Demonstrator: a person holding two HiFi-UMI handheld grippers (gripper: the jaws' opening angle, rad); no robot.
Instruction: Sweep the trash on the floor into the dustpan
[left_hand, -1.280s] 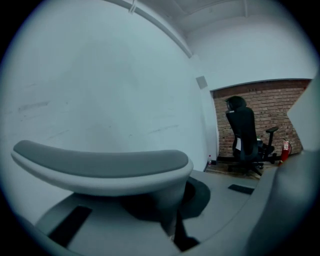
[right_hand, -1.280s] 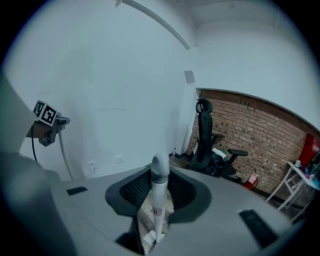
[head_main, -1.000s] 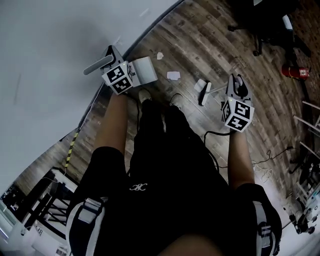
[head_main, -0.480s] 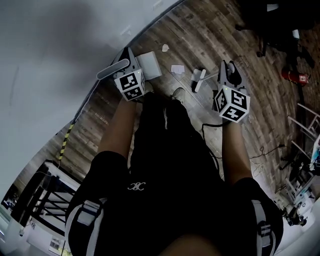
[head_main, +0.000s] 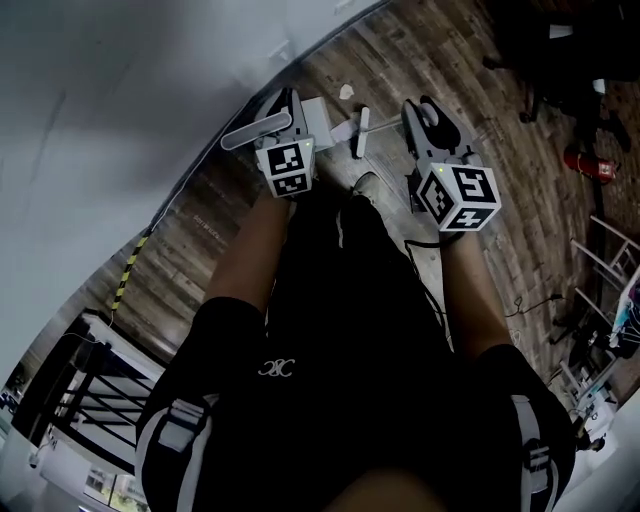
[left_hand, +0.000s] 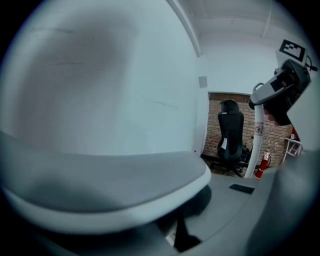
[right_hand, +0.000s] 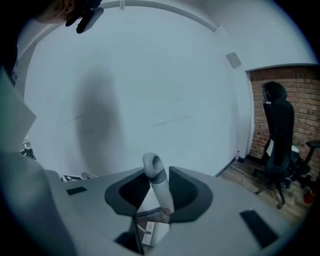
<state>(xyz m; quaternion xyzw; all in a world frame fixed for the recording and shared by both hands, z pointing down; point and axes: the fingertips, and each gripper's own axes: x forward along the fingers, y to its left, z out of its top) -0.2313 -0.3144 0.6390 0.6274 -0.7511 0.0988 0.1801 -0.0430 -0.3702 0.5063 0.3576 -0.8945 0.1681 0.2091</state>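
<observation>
In the head view my left gripper (head_main: 288, 125) is shut on the grey handle (head_main: 255, 131) of a white dustpan (head_main: 318, 117), held by the base of the wall. My right gripper (head_main: 421, 110) is shut on the broom; its white head (head_main: 360, 133) hangs just right of the dustpan. A scrap of white paper (head_main: 346, 92) lies on the wood floor beyond them. The dustpan handle (left_hand: 110, 185) fills the left gripper view across my left gripper (left_hand: 185, 220). In the right gripper view the broom's hooked handle end (right_hand: 154, 182) stands between the jaws of my right gripper (right_hand: 152, 202).
A light wall (head_main: 120, 120) runs along the left. An office chair (left_hand: 230, 137) and a red fire extinguisher (head_main: 585, 160) stand on the wood floor (head_main: 450, 60) to the right. A cable (head_main: 530, 300) trails near the person's legs (head_main: 340, 300). A metal rack (head_main: 90, 390) is at lower left.
Both grippers have moved toward the wall and closer together. The broom head has swung left, up beside the dustpan. Fewer paper scraps show on the floor.
</observation>
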